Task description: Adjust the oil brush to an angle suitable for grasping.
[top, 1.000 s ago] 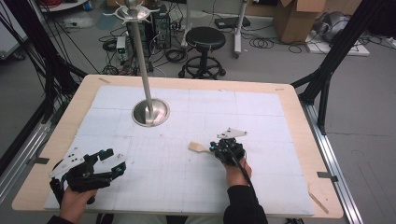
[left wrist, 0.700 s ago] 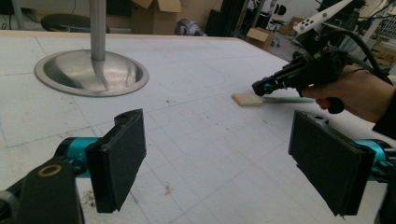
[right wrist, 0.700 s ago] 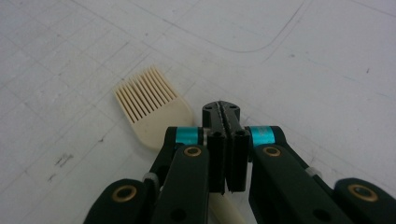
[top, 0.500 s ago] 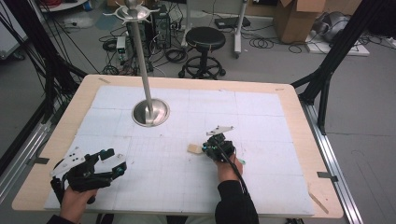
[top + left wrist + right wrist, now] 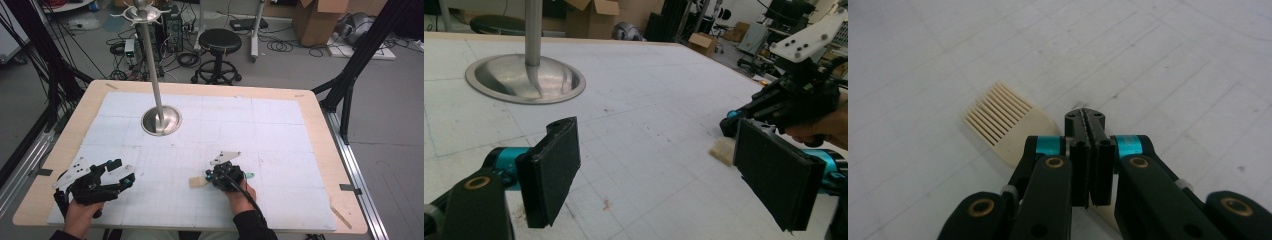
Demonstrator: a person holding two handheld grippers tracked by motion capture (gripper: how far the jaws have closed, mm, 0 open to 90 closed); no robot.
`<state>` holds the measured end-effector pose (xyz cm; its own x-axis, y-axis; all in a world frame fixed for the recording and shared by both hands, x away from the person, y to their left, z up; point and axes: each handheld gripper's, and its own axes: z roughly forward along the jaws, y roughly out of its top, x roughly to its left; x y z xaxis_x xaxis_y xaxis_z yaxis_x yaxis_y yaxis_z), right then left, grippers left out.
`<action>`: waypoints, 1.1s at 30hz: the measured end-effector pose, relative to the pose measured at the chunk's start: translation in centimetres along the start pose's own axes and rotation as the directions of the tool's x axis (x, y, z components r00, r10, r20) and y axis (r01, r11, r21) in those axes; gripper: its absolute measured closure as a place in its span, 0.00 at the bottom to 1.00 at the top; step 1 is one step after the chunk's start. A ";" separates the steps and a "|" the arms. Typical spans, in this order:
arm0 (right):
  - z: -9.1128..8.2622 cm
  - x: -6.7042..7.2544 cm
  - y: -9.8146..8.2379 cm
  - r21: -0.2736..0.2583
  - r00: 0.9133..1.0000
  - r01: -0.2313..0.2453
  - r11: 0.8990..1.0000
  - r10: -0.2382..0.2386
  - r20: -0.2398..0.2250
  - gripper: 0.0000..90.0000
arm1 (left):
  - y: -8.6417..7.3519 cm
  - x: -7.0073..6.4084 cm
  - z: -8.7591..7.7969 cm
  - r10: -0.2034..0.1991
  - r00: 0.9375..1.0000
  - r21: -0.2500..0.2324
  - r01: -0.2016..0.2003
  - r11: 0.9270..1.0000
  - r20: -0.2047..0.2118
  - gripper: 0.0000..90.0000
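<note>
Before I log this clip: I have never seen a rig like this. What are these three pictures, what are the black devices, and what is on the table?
There is no robot here. A person sits at a wooden table and holds a hand-held gripper in each hand. The high view looks down from above the person. The other two pictures come from cameras riding on the grippers.

The left gripper has its fingers wide apart, with nothing between them. The right gripper has its fingers shut, right over a cream brush with comb-like bristles. The brush passes under the fingers, and I cannot tell whether they pinch it.

A white gridded mat covers the table. On it stands a metal stand, a pole on a round base.
</note>
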<state>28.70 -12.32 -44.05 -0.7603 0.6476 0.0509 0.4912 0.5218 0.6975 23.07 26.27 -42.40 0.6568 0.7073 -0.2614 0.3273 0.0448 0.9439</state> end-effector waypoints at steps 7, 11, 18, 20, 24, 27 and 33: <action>-3.4 -1.7 -1.7 -0.076 0.999 -0.048 0.996 0.047 -0.013 0.99 | 0.0 0.0 0.0 -0.003 1.000 -0.002 0.003 1.000 0.000 0.21; -6.0 -3.3 -3.4 -0.079 0.996 -0.086 0.993 0.087 0.013 0.99 | -0.1 0.0 0.0 -0.001 1.000 0.002 0.001 1.000 -0.001 0.21; -7.0 -3.4 -5.2 -0.028 0.996 -0.066 0.997 0.068 0.060 0.99 | -0.1 0.0 0.0 -0.001 1.000 0.002 0.001 1.000 -0.006 0.21; -7.9 -4.5 -5.7 -0.067 0.986 -0.127 0.990 0.133 0.101 0.99 | -0.1 0.0 0.0 -0.002 1.000 0.002 0.002 1.000 -0.004 0.21; -9.2 -7.4 -7.3 -0.094 0.947 -0.233 0.968 0.248 0.204 0.99 | -0.1 0.0 0.0 -0.003 1.000 0.000 0.003 1.000 -0.005 0.21; -9.0 -8.4 -8.1 -0.094 0.928 -0.280 0.955 0.294 0.228 0.99 | -0.1 0.0 0.0 0.000 1.000 0.003 0.000 1.000 -0.006 0.21; -7.8 -8.5 -7.5 -0.070 0.933 -0.275 0.959 0.284 0.222 0.99 | -0.1 0.1 0.0 -0.001 1.000 0.004 0.001 1.000 -0.004 0.21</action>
<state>28.15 -26.08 -44.10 -0.4756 0.8754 0.0866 0.6501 0.2834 0.7050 23.11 26.30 -42.49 0.6539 0.7100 -0.2612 0.3305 0.0425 0.9429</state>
